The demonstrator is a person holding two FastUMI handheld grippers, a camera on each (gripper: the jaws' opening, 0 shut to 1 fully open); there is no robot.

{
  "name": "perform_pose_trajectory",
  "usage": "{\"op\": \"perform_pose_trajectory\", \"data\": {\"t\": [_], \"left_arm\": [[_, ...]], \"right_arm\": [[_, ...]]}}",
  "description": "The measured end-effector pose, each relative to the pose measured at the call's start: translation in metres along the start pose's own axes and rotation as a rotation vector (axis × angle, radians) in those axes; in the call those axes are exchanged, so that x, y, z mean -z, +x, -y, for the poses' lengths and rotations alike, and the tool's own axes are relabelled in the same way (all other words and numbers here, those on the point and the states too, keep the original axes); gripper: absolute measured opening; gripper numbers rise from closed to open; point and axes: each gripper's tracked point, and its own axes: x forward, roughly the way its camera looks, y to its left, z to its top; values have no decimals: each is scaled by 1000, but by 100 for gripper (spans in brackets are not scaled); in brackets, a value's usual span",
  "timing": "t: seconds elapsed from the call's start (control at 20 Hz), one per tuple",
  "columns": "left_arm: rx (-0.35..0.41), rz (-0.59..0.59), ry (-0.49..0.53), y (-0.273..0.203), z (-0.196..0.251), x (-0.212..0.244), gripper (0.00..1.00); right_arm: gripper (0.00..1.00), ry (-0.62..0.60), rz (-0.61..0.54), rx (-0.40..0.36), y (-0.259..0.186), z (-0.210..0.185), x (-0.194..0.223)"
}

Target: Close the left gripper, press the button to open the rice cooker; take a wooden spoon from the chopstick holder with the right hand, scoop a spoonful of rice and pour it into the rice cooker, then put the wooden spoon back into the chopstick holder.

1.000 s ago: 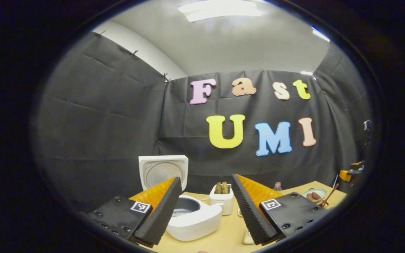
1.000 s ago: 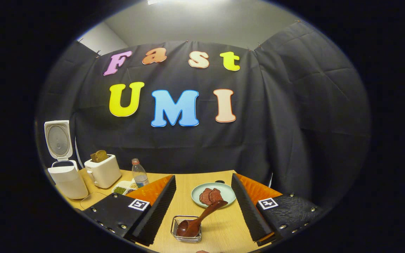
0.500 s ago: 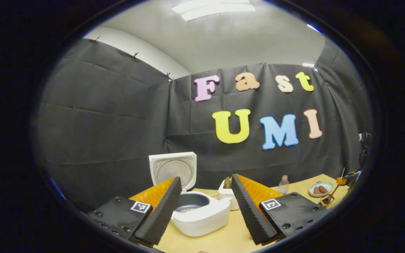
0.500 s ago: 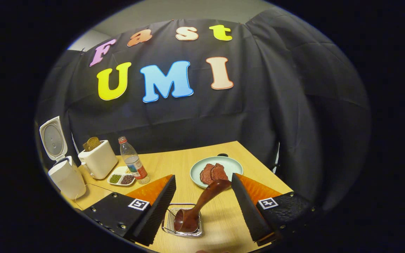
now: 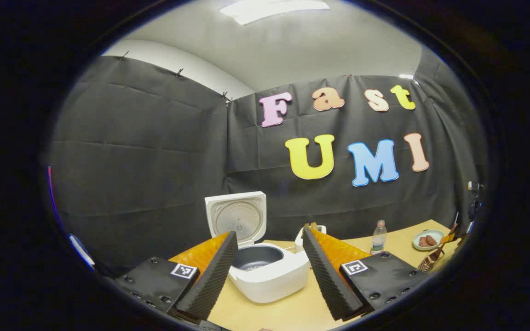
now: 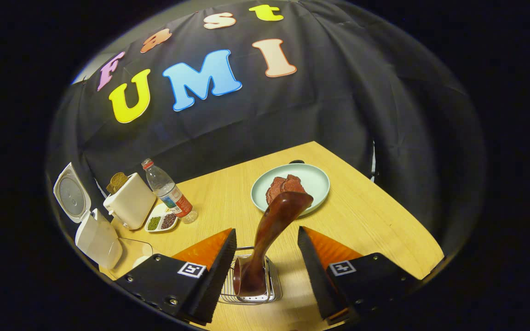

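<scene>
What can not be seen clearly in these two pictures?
- Left gripper view: the rice cooker pot's bottom is shadowed, contents unclear; the left claw finger hides its near left side.
- Right gripper view: the wooden spoon bowl sits inside the wire chopstick holder, partly behind the right claw.

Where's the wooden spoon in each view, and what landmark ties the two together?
Left gripper view: wooden spoon small at the far right edge, leaning out of the wire holder below the green plate.
Right gripper view: wooden spoon bottom centre between the right gripper fingers, bowl down in the wire holder, handle over the green plate.
Shared landmark: the open white rice cooker.
</scene>
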Motion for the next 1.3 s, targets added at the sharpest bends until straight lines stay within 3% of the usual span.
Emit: {"op": "perform_pose_trajectory", "data": {"t": [0.15, 0.2, 0.3, 0.35, 0.5, 0.9, 0.95, 1.0, 1.1, 1.15, 1.3], "left_arm": [[-24, -13, 1, -6, -3, 5, 98], [-31, -21, 1, -9, -4, 5, 98], [-47, -29, -1, -12, -7, 10, 98], [-56, -33, -3, -15, -7, 12, 98], [-57, -44, -16, -20, -6, 15, 98], [38, 7, -11, 3, -11, 1, 98], [52, 13, -15, 7, -13, 1, 98], [62, 16, -19, 11, -16, 2, 92], [89, 20, -37, 18, -21, 3, 92], [98, 19, -44, 22, -25, 5, 98], [116, 9, -45, 32, -40, 15, 92]], "right_arm": [[82, 1, -28, -45, 2, -9, 5], [82, -7, -23, -26, 5, -5, 6], [20, 13, -37, -51, 6, -10, 5], [26, 8, -34, -41, 16, -10, 11], [9, -24, -28, -83, 2, -22, 4], [9, -96, 96, -33, -49, -42, -39], [9, -91, 116, -31, -57, -47, -46], [9, -86, 135, -33, -64, -54, -53], [9, -71, 163, -33, -76, -67, -63], [9, -65, 172, -38, -81, -76, -65], [9, -63, 191, -67, -91, -108, -69]]}}
